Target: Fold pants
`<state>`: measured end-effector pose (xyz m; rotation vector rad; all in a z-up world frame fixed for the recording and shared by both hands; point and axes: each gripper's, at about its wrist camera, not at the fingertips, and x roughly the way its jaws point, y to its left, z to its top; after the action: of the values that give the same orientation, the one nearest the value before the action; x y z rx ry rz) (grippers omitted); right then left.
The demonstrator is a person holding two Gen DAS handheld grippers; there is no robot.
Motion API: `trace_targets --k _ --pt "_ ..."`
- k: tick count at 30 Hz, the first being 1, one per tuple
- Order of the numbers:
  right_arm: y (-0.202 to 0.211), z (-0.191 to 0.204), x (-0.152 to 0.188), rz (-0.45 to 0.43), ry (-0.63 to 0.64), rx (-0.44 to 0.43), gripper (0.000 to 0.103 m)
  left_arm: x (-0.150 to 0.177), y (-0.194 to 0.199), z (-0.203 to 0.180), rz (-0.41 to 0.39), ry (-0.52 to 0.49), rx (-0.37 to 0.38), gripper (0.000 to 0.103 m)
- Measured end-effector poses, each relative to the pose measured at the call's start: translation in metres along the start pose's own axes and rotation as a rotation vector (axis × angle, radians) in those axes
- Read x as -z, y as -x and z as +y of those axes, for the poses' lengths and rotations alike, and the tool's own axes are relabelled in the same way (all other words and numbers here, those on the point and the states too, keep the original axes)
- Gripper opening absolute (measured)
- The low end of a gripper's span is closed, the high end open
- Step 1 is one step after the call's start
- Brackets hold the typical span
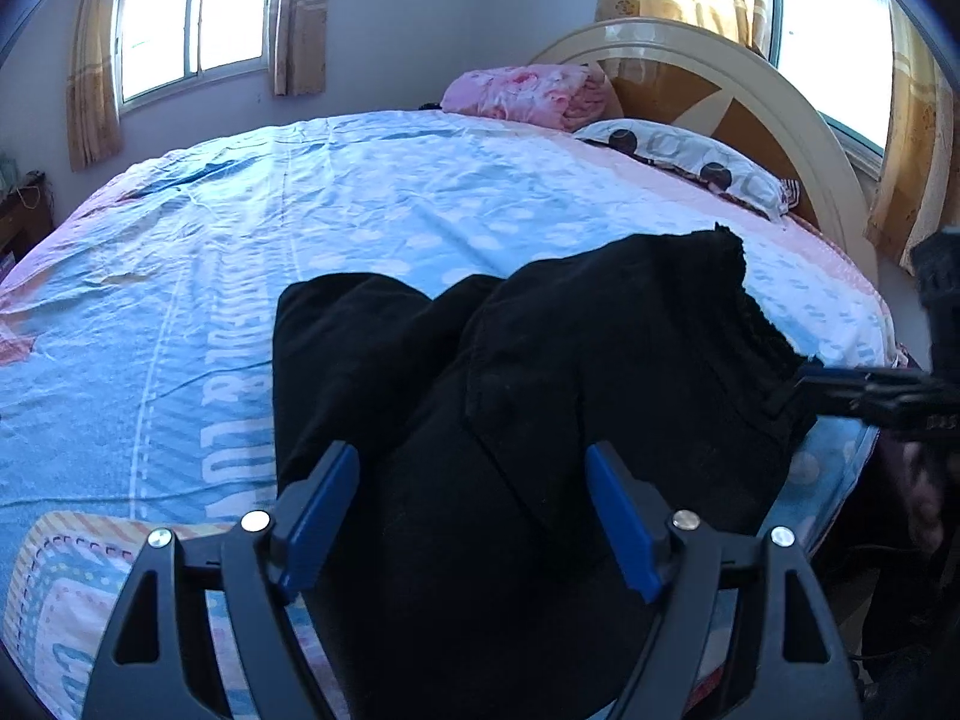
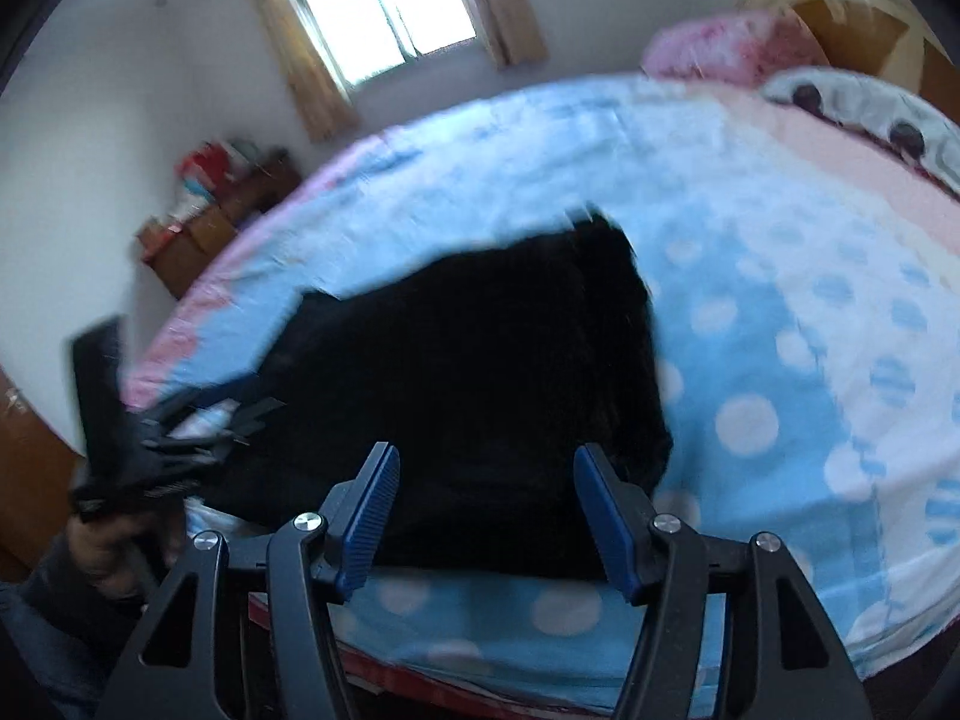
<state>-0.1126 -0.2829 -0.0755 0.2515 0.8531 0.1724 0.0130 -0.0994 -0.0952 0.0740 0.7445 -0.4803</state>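
Observation:
Black pants (image 1: 540,372) lie bunched and partly folded on the blue dotted bed sheet (image 1: 180,276), close to the bed's near edge. My left gripper (image 1: 471,453) hovers over the near part of the pants, its blue pads wide apart and open, with cloth lying under the gap. In the right wrist view the pants (image 2: 480,360) form a dark block, and my right gripper (image 2: 486,453) stands open over their near edge. The left gripper (image 2: 240,414) shows blurred at the pants' left side. The right gripper (image 1: 840,390) reaches in beside the ribbed waistband.
A folded pink blanket (image 1: 528,90) and a patterned pillow (image 1: 690,162) lie by the curved headboard (image 1: 750,96). Curtained windows (image 1: 192,12) are behind. A wooden cabinet (image 2: 204,228) stands beyond the bed's far left corner. The bed edge (image 2: 480,660) runs just under my right gripper.

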Motion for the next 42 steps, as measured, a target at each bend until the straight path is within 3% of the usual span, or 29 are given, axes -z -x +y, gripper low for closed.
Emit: trace_targets --k 2,3,7,8,12,14,17,19,22,24,26,28,30,31,34,35,36,38,42 --pt "-0.006 -0.003 0.001 0.018 -0.018 -0.04 0.054 0.001 0.0 0.002 0.0 0.003 -0.001 0.087" --pt "-0.009 -0.005 0.001 0.027 -0.032 -0.086 0.04 0.001 0.0 0.003 -0.001 0.007 -0.002 0.087" --pt "-0.011 -0.006 0.0 0.03 -0.021 -0.089 0.027 0.001 0.001 0.004 -0.009 0.012 0.001 0.087" --pt "-0.003 -0.001 0.0 0.007 -0.009 -0.09 0.018 0.0 0.003 0.003 -0.015 0.005 0.001 0.087" --pt "0.042 0.007 -0.008 -0.096 0.076 -0.048 0.017 0.001 0.002 0.001 -0.027 -0.013 -0.017 0.1" --pt "0.043 0.003 -0.008 -0.07 0.083 -0.005 0.016 0.003 -0.003 0.0 -0.018 -0.014 -0.02 0.1" --pt "0.008 -0.02 0.005 0.052 0.05 0.056 0.017 0.01 -0.015 0.0 0.009 -0.016 -0.023 0.1" --pt "-0.001 -0.026 0.009 0.068 0.036 0.046 0.017 0.012 -0.015 0.001 0.013 -0.016 -0.019 0.1" --pt "0.007 -0.024 0.003 0.075 0.038 0.045 0.023 0.011 -0.006 0.004 -0.012 -0.011 -0.018 0.1" --pt "0.011 -0.023 -0.002 0.103 0.06 0.077 0.035 0.011 0.003 0.008 -0.041 -0.012 -0.029 0.1" --pt "0.024 -0.012 -0.009 0.073 0.114 0.16 0.041 0.012 0.008 0.012 -0.056 -0.001 -0.033 0.1" --pt "0.039 -0.003 -0.021 0.025 0.136 0.181 0.041 0.015 0.009 0.016 -0.056 0.008 -0.047 0.1" --pt "0.046 0.007 -0.035 -0.015 0.127 0.109 0.042 0.018 0.006 0.015 -0.04 -0.007 -0.072 0.1" --pt "0.041 0.015 -0.043 -0.014 0.121 0.016 0.042 0.02 0.003 0.015 -0.029 -0.012 -0.085 0.1" --pt "0.007 0.046 -0.058 0.054 0.146 -0.194 0.043 0.025 -0.003 0.02 -0.015 0.003 -0.097 0.103" --pt "-0.002 0.054 -0.057 0.068 0.163 -0.224 0.044 0.026 -0.006 0.022 -0.005 0.013 -0.095 0.103" --pt "-0.02 0.061 -0.056 0.104 0.185 -0.224 0.05 0.029 -0.011 0.026 0.011 0.031 -0.085 0.103" --pt "-0.074 0.059 -0.05 0.27 0.172 -0.114 0.051 0.032 -0.014 0.033 0.026 0.072 -0.055 0.103" --pt "-0.084 0.056 -0.055 0.325 0.174 -0.125 0.051 0.033 -0.006 0.038 0.023 0.09 -0.045 0.103"
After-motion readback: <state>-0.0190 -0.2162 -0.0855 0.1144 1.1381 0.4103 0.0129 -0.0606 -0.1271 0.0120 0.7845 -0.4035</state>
